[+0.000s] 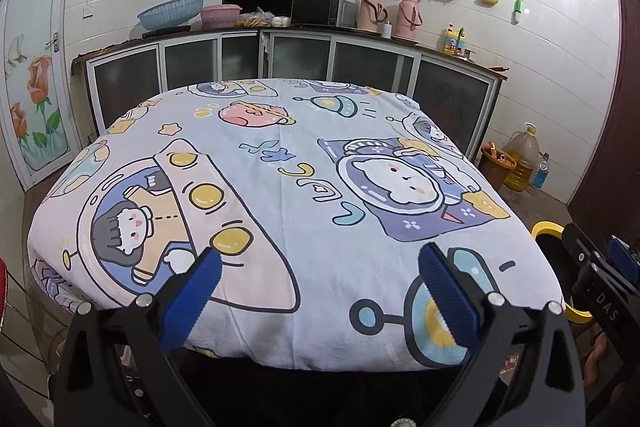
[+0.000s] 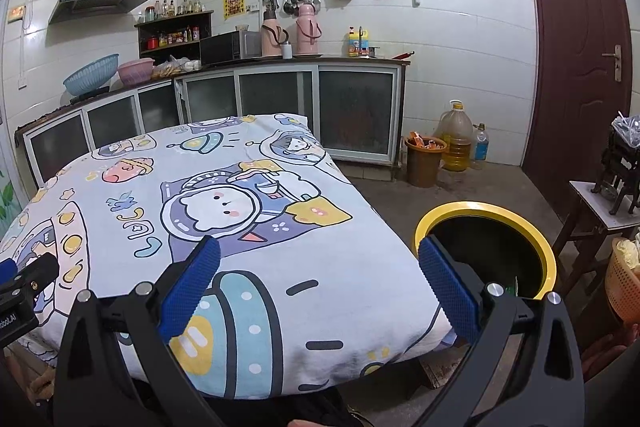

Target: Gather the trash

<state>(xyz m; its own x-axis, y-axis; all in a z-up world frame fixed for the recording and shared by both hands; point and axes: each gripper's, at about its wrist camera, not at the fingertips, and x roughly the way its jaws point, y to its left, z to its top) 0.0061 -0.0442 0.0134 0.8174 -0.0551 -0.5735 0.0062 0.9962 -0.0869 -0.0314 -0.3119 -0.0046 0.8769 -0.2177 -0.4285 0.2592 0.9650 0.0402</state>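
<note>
A table under a cartoon space-print cloth [image 1: 304, 187] [image 2: 208, 211] fills both views; I see no loose trash on it. A black bin with a yellow rim [image 2: 486, 247] stands on the floor at the table's right side, and its rim [image 1: 548, 229] shows at the right edge of the left wrist view. My left gripper [image 1: 320, 263] hangs open over the table's near edge, nothing between its blue pads. My right gripper [image 2: 320, 255] is open too, at the near right corner, its right finger [image 2: 448, 283] overlapping the bin's mouth. The other gripper shows at each view's side edge [image 1: 596, 275] [image 2: 24, 287].
A kitchen counter with glass-front cabinets [image 1: 280, 55] runs behind the table. A brown bucket of scraps [image 2: 424, 159], an oil jug [image 2: 456, 135] and a bottle stand by the dark door [image 2: 576, 67]. A small stool with a machine [image 2: 608, 203] and an orange basket [image 2: 624, 283] sit at right.
</note>
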